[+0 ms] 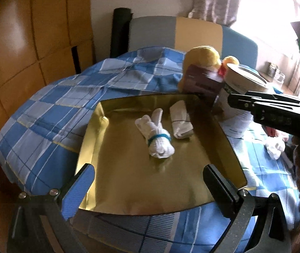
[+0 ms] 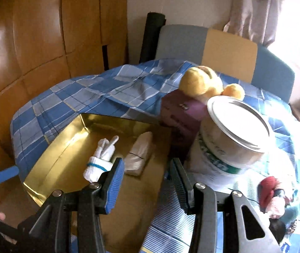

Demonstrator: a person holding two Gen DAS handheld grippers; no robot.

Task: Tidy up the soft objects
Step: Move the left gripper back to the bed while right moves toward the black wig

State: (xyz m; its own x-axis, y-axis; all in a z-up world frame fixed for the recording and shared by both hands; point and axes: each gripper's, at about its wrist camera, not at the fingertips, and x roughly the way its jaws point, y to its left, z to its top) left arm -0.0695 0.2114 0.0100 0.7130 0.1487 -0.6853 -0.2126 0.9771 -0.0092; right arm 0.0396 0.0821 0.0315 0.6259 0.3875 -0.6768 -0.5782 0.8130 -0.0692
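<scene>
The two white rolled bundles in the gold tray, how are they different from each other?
The banded bundle is held by a blue elastic band; the plain bundle shows only a thin dark line across it. The banded bundle has two loose ends poking out like ears, while the plain bundle is a tidy, flatter roll. Both are white soft cloth, lying side by side, apart, in the gold tray.

tin can [image 2: 233,135] and purple box [image 2: 180,116] crowd the gold tray [image 1: 192,189] rim's right side.
</scene>
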